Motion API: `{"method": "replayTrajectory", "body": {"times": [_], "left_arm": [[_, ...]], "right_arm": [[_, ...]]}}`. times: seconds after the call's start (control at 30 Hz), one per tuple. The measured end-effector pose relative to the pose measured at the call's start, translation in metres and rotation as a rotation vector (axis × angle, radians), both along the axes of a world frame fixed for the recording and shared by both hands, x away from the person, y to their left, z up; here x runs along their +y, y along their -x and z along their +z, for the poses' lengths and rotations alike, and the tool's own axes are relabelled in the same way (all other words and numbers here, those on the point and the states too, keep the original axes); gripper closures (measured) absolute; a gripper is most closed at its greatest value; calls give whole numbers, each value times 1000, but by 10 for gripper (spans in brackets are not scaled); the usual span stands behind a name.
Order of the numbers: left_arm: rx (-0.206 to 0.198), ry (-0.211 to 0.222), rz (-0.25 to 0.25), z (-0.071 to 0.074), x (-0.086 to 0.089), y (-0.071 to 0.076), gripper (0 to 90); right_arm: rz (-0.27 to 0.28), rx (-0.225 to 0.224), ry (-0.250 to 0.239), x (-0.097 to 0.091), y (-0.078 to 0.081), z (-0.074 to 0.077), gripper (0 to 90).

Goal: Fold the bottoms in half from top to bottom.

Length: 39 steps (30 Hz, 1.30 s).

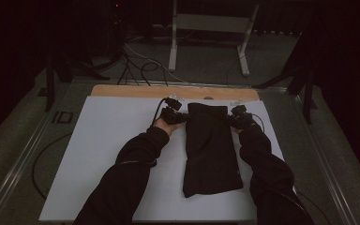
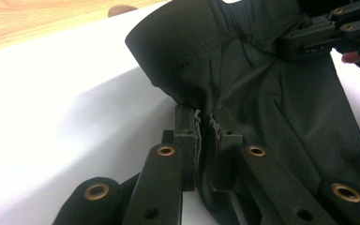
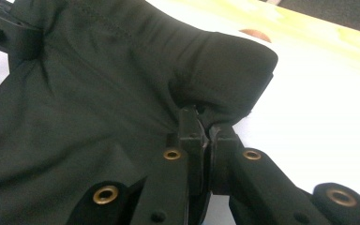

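**Two thin pinches, one loose garment**

Nearest the person, the folded black garment [image 1: 212,150] lies lengthwise on the white sheet [image 1: 108,154], its near end flat and unheld — dead weight that will drag if the far end is lifted quickly.

Farther out, at the far corners, each tool grips cloth. The left gripper [image 2: 205,126] has its jaws pressed together on a small bunch of fabric at the left corner, and the right gripper [image 3: 205,123] pinches the opposite corner just as narrowly. Both bites look shallow, so a sharp tug or the two hands pulling apart could slide the cloth out of one pinch, leaving the garment hanging from a single corner and its fold falling open.

Beyond the grippers, the wooden table edge [image 1: 136,90] sits close — carrying the corners too far forward could push the cloth past the sheet.
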State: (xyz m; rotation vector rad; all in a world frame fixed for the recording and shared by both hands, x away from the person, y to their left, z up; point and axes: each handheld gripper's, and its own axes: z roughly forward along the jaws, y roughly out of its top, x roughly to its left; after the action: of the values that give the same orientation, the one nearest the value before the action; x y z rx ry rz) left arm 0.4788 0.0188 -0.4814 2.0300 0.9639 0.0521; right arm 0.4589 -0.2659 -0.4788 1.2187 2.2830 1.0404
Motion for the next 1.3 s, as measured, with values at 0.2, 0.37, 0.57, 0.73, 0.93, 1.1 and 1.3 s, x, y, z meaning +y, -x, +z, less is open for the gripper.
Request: {"method": "replayTrajectory", "body": {"times": [0.2,0.37,0.57,0.73,0.93,1.1,1.3], "left_arm": [[4,5,-14,1,3,2,842],[9,18,-32,1,4,7,843],[9,26,-59,4,6,15,843],[5,23,-90,7,7,21,844],[-4,26,-111,10,6,30,844],[-5,29,-123,12,8,35,844],[-10,36,-136,16,9,40,844]], "right_arm": [[3,-8,-14,1,5,2,873],[13,-13,-16,-1,11,3,873],[28,-15,-22,-3,20,6,873],[42,-18,-3,-3,29,7,873],[52,-21,6,-4,36,8,873],[59,-20,9,-5,42,9,873],[60,-36,0,-5,48,13,873]]}}
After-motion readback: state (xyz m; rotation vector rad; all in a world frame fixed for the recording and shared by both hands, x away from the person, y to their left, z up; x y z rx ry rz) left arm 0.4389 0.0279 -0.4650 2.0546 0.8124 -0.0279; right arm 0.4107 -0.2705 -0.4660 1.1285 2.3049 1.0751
